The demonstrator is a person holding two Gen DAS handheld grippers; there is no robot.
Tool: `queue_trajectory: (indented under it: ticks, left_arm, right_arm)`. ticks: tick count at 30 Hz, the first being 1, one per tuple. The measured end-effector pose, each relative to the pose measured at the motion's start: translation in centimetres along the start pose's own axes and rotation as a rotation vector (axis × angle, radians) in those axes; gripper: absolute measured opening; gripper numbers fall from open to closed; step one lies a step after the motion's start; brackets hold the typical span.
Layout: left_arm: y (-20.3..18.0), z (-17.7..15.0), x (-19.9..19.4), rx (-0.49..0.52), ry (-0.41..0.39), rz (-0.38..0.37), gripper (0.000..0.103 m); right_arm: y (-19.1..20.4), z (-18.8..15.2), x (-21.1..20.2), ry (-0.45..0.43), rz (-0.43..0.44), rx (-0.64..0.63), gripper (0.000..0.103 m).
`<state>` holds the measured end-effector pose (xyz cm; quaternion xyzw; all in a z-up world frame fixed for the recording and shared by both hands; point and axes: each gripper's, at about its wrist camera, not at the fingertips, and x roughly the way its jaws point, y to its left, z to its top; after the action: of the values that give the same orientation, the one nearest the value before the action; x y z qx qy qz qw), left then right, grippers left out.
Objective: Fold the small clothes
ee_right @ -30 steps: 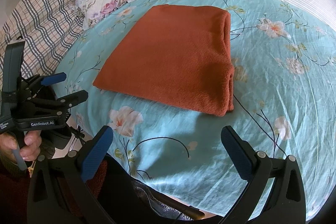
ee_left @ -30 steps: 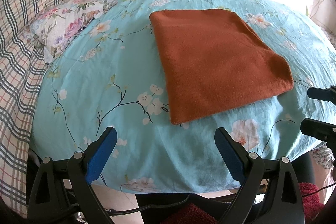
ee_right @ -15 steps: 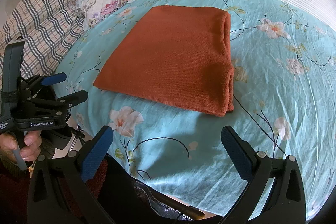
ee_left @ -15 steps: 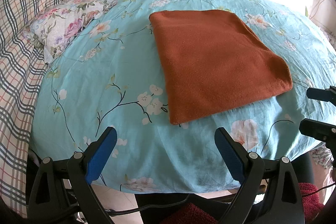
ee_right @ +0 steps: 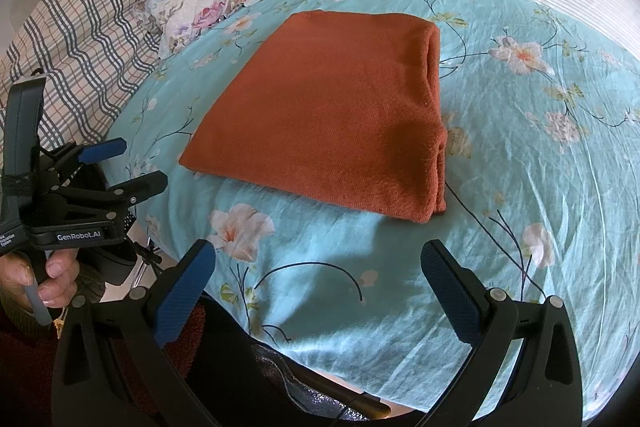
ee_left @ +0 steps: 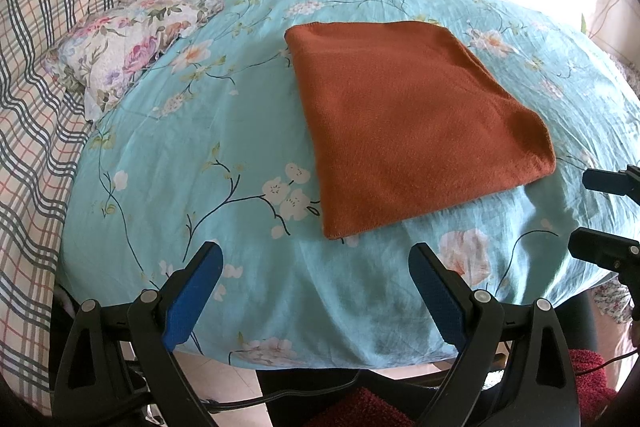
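The orange cloth lies folded flat in the middle of the bed, so the folding looks done or close to it. Both tongs are spread wide and hold nothing. The left tongs and right tongs hover side by side at the bed's near edge, apart from the cloth.

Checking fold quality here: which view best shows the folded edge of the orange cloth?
The right wrist view: the orange cloth shows its doubled layers along the right side. The left wrist view shows the cloth whole and flat, but that layered edge is barely readable there.
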<state>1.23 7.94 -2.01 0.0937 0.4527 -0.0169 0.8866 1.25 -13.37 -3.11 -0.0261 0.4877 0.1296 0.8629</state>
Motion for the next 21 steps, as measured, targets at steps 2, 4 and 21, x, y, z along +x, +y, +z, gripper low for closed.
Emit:
queue_trajectory:
  ticks: [2, 4, 21]
  left_arm:
    - [0.00, 0.01, 0.01, 0.000, 0.000, 0.000, 0.095]
    - [-0.02, -0.01, 0.00, 0.000, 0.000, 0.000, 0.095]
    - [-0.34, 0.38, -0.33, -0.001, -0.005, 0.004, 0.095]
  right_arm:
    - [-0.03, 0.00, 0.01, -0.001, 0.000, 0.000, 0.102]
    - [-0.08, 0.02, 0.04, 0.000, 0.002, -0.001, 0.102]
    - [0.11, 0.04, -0.02, -0.002, 0.001, 0.000, 0.102]
